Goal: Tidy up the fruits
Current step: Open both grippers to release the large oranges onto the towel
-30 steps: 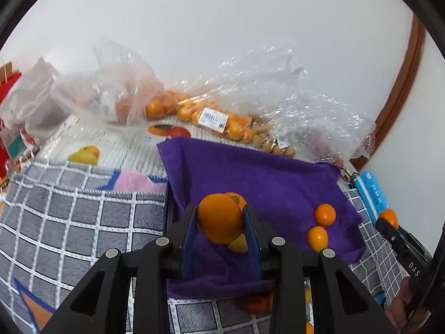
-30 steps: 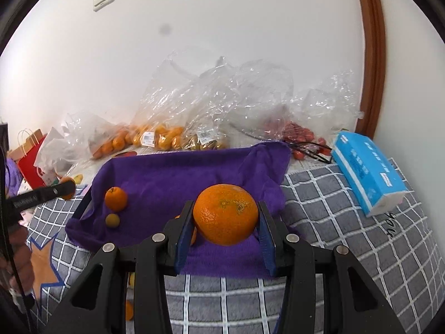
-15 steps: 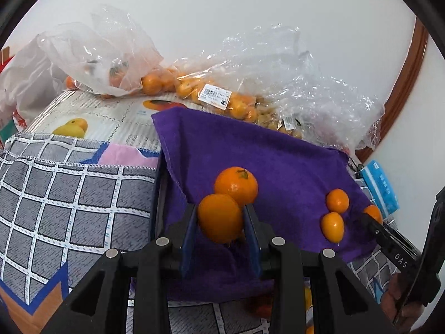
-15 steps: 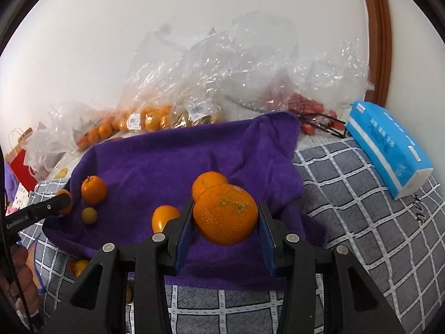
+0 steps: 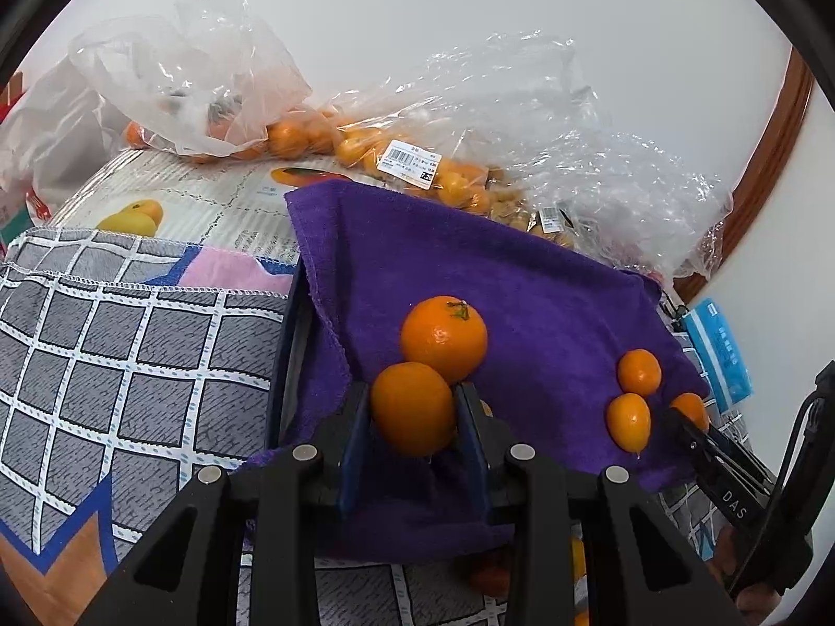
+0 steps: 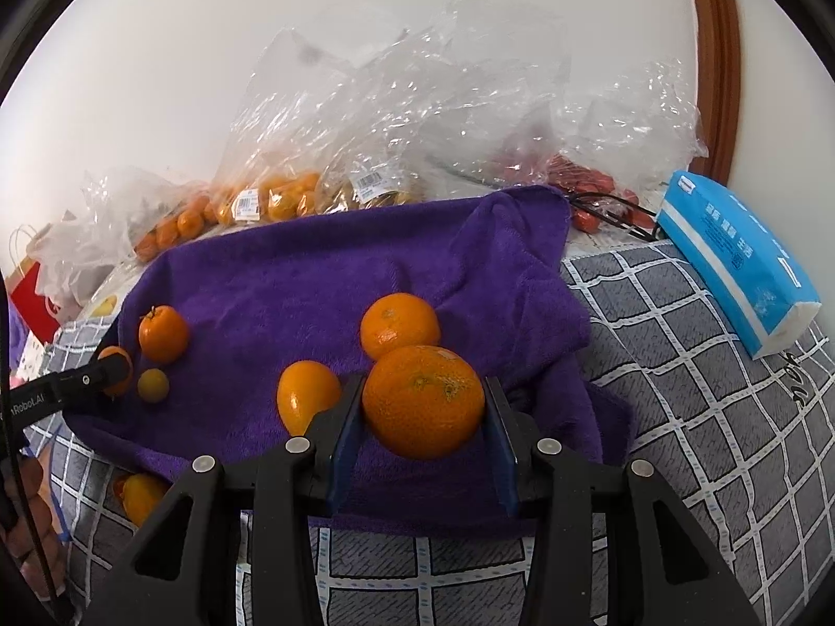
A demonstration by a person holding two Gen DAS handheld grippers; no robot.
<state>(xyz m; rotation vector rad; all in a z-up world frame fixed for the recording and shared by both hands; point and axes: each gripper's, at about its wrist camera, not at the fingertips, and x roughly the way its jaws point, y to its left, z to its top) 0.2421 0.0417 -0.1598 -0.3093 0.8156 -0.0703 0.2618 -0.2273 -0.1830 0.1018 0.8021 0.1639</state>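
My left gripper (image 5: 413, 407) is shut on a small orange (image 5: 412, 417) just over the front of a purple towel (image 5: 496, 271). A stemmed orange (image 5: 443, 338) lies on the towel right behind it, and two small fruits (image 5: 637, 371) lie to the right. My right gripper (image 6: 422, 396) is shut on a large orange (image 6: 422, 407) above the towel (image 6: 313, 271). Behind that one sits another orange (image 6: 399, 324), with an oval fruit (image 6: 307, 396) to its left. A stemmed orange (image 6: 163, 333) and a tiny yellow fruit (image 6: 153, 385) lie far left.
Clear plastic bags of fruit (image 5: 417, 167) line the wall behind the towel. A blue tissue pack (image 6: 730, 255) lies at the right on the grey checked cloth (image 6: 704, 391). More fruit (image 6: 138, 495) shows below the towel's front edge. A red paper bag (image 6: 31, 292) stands far left.
Both grippers have sunk toward the purple towel, each still holding its orange. The fruits lying on the towel now appear closer and larger.
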